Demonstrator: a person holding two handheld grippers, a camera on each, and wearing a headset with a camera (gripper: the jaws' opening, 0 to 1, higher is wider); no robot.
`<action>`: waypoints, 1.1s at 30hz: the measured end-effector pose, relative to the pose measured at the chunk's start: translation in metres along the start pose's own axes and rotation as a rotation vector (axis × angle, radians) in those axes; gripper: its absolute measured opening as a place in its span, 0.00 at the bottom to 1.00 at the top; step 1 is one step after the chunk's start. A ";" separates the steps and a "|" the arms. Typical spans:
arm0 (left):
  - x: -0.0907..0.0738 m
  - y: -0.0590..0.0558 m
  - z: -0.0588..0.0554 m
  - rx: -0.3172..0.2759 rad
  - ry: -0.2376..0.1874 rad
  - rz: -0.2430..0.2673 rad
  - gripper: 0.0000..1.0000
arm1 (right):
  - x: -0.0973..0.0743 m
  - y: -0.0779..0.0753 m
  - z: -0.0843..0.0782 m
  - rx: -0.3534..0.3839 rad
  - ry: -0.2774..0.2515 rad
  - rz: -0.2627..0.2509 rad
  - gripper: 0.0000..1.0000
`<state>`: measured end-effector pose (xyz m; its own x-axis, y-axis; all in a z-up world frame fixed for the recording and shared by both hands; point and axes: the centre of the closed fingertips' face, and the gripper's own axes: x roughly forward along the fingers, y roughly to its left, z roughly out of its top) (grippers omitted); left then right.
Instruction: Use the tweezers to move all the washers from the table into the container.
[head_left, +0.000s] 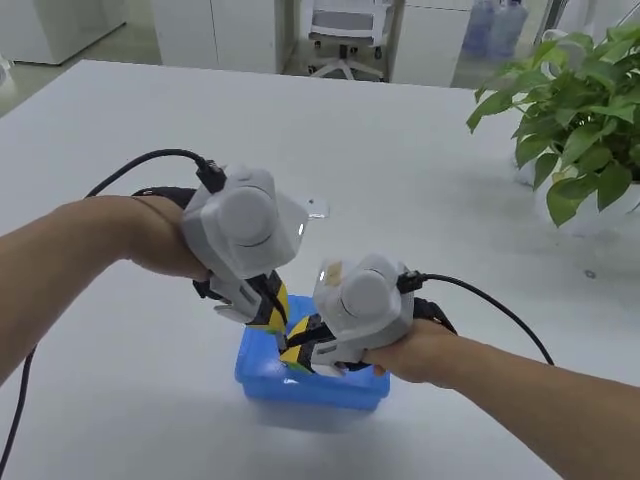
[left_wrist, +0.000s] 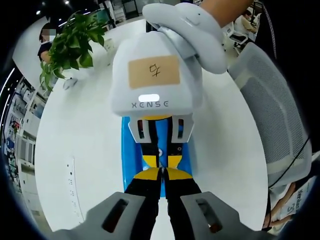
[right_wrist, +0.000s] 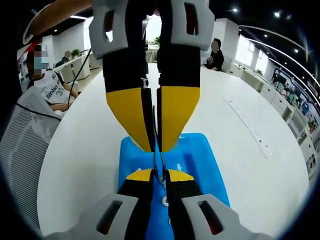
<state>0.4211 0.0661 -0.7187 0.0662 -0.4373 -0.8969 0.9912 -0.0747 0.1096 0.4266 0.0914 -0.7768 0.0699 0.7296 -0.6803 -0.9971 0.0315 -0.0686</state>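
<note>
A person's left hand (head_left: 165, 235) and right hand (head_left: 425, 350) reach in from the lower corners of the head view, each holding a grey gripper with a black cable trailing off it. The left gripper (head_left: 272, 308) and right gripper (head_left: 297, 352) point at each other, their black and yellow jaws nearly tip to tip just above a blue container (head_left: 255, 378). The container stands on a white table (head_left: 420, 170). In the right gripper view, thin dark tweezers (right_wrist: 156, 135) run down between the left gripper's yellow jaws, which are pressed together on them. The arms of the tweezers lie close together; whether they hold anything cannot be told. Their lower end reaches between the right gripper's own jaws, which stand close on either side with a narrow gap; whether they press on the tweezers cannot be told. One small pale washer (right_wrist: 164, 201) lies on the blue floor of the container, just beyond those jaws. A leafy potted plant (head_left: 575, 110) stands at the table's far right edge.
</note>
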 end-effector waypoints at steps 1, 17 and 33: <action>-0.001 0.000 0.000 -0.001 0.000 0.000 0.06 | -0.001 0.000 0.000 0.002 -0.001 0.000 0.11; -0.014 -0.002 0.007 0.009 0.001 0.011 0.06 | -0.012 0.002 0.010 -0.010 -0.019 -0.020 0.11; -0.044 -0.012 0.023 0.014 -0.035 0.043 0.06 | -0.041 0.014 0.031 -0.033 -0.062 -0.064 0.07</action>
<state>0.4035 0.0655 -0.6706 0.1043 -0.4716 -0.8756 0.9858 -0.0676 0.1538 0.4089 0.0835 -0.7271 0.1302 0.7675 -0.6276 -0.9892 0.0576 -0.1348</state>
